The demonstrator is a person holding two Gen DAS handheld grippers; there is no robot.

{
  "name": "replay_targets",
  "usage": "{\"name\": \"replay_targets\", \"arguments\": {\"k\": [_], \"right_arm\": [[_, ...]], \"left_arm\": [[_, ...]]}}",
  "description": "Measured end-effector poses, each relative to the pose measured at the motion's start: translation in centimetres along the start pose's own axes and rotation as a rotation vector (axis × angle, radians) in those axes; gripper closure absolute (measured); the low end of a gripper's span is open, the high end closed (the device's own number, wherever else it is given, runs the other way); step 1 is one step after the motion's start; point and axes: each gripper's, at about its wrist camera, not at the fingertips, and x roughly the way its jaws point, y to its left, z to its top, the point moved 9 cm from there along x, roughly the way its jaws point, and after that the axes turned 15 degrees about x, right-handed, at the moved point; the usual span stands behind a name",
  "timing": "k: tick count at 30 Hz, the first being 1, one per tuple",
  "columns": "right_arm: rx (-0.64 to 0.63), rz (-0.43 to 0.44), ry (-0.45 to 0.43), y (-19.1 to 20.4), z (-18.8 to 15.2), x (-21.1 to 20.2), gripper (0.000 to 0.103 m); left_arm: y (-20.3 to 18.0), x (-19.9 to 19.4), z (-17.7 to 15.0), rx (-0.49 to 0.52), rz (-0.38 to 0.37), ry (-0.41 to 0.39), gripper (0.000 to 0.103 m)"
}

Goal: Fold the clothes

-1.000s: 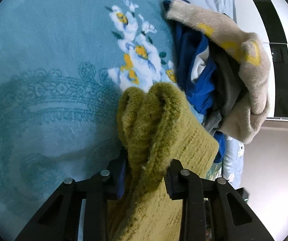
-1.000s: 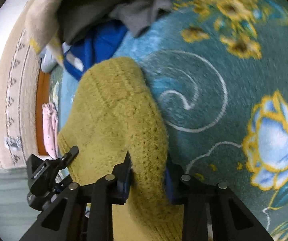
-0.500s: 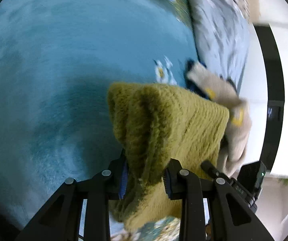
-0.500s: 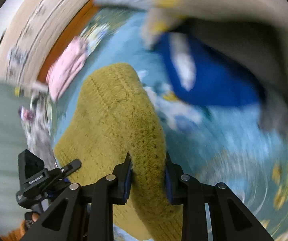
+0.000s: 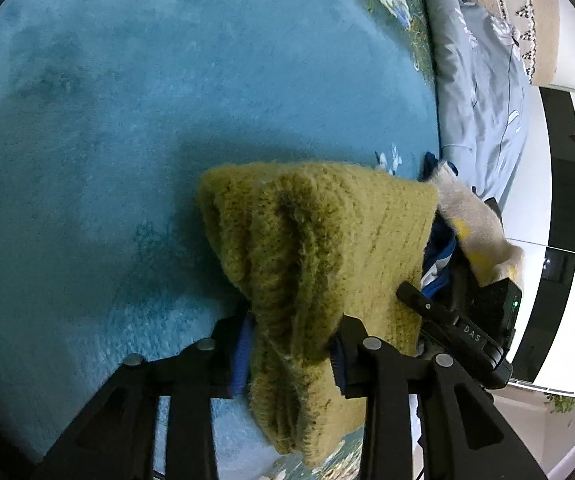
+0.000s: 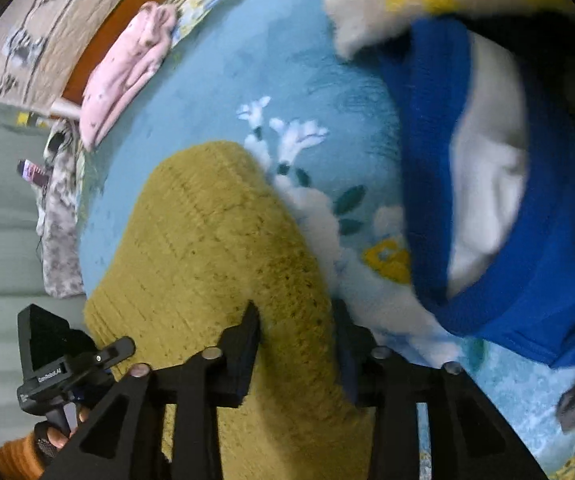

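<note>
- We have both grippers on the job: the left gripper [image 5: 291, 340] has its fingers [image 5: 239, 352] clamped on a bunched fold of the olive knit sweater [image 5: 319, 240].
- The right gripper [image 6: 297, 340] is likewise pinched tight on a thick ridge of the same sweater [image 6: 215, 248], knit bulging up between the two pads.
- The sweater hangs between the two grips, lifted above the teal floral blanket [image 5: 127, 120], drooping below the left fingers.
- We judge it soft, bulky and fuzzy: it won't slip, but it sags and stretches, so holding at an edge or hem corner would serve better than a fistful of the middle.
- Just beyond sits the waiting heap: a blue garment [image 6: 439, 200] with a white lining and a beige fleece piece [image 5: 475, 224].
- A pink garment [image 6: 127, 68] lies well apart near the bed's far edge.
- We can't make out the sweater's sleeves or neckline, and the right view is smeared with blur.
</note>
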Motion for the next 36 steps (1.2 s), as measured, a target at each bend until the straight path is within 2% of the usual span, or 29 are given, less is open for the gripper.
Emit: {"name": "replay_targets", "arguments": {"k": [5, 9, 13, 17, 20, 24, 27, 29, 32, 35, 36], "right_arm": [[0.024, -0.040, -0.127, -1.1, -1.1, -3.9, 0.056], [0.106, -0.010, -0.284, -3.7, -4.0, -8.2, 0.050], [0.276, 0.072, -0.366, -7.1, -9.0, -9.3, 0.050], [0.467, 0.220, -0.387, -9.0, -14.2, -8.1, 0.050], [0.569, 0.319, -0.396, -9.4, -16.7, -6.8, 0.050], [0.633, 0.388, -0.390, -8.2, -18.2, -5.0, 0.049], [0.652, 0.423, -0.369, -6.8, -18.6, -3.4, 0.049], [0.657, 0.433, -0.344, -6.1, -18.9, -2.5, 0.049], [0.671, 0.420, -0.315, -5.1, -19.1, -1.1, 0.052], [0.687, 0.425, -0.332, -4.7, -18.9, -1.1, 0.065], [0.688, 0.425, -0.332, -4.5, -18.8, -1.1, 0.072]], "left_arm": [[0.2, -2.3, -0.9, 0.000, -0.033, 0.039, 0.047], [0.0, -4.8, -1.6, 0.049, -0.066, 0.053, 0.045], [-2.1, -5.4, -1.6, 0.097, -0.123, 0.062, 0.045], [-5.2, -5.5, -2.6, 0.173, -0.190, 0.115, 0.045], [-7.5, -6.3, -1.2, 0.263, -0.198, 0.090, 0.045], [-8.8, -8.3, 2.7, 0.375, -0.123, -0.023, 0.045], [-7.5, -8.6, 5.5, 0.440, 0.003, -0.066, 0.045], [-5.7, -7.8, 6.4, 0.436, 0.071, -0.046, 0.045], [-3.4, -6.1, 6.0, 0.413, 0.106, 0.022, 0.045], [-2.1, -4.6, 4.9, 0.427, 0.125, 0.086, 0.045], [-2.0, -4.3, 4.6, 0.430, 0.123, 0.097, 0.046]]}}
